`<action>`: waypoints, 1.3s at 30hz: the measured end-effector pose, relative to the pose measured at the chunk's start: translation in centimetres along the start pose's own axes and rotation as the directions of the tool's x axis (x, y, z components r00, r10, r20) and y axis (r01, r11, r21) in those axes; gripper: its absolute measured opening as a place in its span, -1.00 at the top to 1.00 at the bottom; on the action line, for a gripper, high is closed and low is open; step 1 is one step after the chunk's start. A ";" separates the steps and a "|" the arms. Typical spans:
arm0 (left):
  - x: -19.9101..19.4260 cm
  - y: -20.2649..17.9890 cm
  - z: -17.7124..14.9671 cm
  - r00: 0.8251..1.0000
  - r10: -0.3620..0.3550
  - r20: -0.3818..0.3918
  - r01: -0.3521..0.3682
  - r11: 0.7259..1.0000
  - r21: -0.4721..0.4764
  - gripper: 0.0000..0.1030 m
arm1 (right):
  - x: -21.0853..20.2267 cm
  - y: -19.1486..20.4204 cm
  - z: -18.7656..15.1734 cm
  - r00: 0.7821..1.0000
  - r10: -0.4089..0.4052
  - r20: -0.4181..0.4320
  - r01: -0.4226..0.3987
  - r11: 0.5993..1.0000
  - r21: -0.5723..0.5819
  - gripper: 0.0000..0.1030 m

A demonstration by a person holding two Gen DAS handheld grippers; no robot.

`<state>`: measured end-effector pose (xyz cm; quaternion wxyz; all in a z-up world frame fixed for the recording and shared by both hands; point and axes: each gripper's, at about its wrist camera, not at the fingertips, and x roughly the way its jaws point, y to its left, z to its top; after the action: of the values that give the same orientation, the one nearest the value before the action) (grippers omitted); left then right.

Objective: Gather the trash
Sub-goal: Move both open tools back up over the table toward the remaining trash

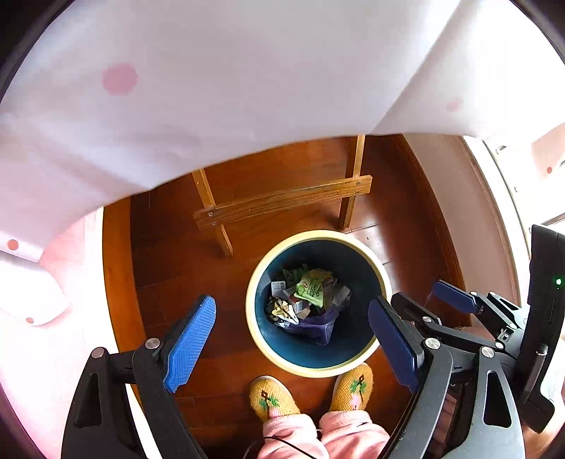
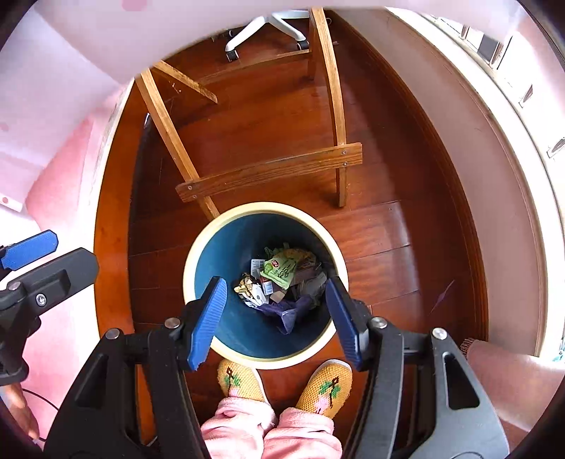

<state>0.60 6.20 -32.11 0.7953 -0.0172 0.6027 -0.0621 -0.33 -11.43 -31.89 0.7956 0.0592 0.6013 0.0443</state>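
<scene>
Both grippers, left gripper (image 1: 293, 339) and right gripper (image 2: 275, 317), hover with jaws spread and empty above the bin (image 2: 197, 254). Crumpled wrappers (image 2: 282, 279) lie inside; probably light, soft, best pinched at a fold.

You stood in 2 yellow knitted slippers (image 2: 282, 381) on a reddish wooden floor (image 2: 381, 229). A wooden table frame (image 2: 272, 173) and a white chair base (image 2: 261, 24) stood ahead.
</scene>
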 end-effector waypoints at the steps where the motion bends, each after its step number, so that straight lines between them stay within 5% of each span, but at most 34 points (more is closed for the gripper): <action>1: -1.4 -0.1 0.2 1.000 0.001 0.012 -0.001 1.000 0.005 -0.74 | -1.2 0.3 0.3 1.000 0.006 0.009 -0.006 1.000 0.006 -0.08; 12: -17.2 -1.6 2.8 0.988 -0.021 0.154 0.013 0.999 0.052 -0.74 | -16.4 2.6 3.5 0.992 0.062 0.114 -0.070 0.995 0.071 -0.14; 26: -35.9 -1.4 5.5 0.940 -0.117 0.320 0.059 0.981 0.186 -0.74 | -34.0 7.2 6.0 0.953 0.073 0.294 -0.091 0.995 0.047 -0.15; 39: -44.1 -1.7 9.8 0.907 -0.157 0.390 0.041 0.957 0.288 -0.74 | -42.9 8.3 9.0 0.885 -0.013 0.466 -0.032 0.996 0.088 -0.15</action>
<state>-1.86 9.34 12.91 0.8942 0.0492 0.4069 -0.1802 -3.34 -9.66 12.58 0.9128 0.1079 0.3939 0.0047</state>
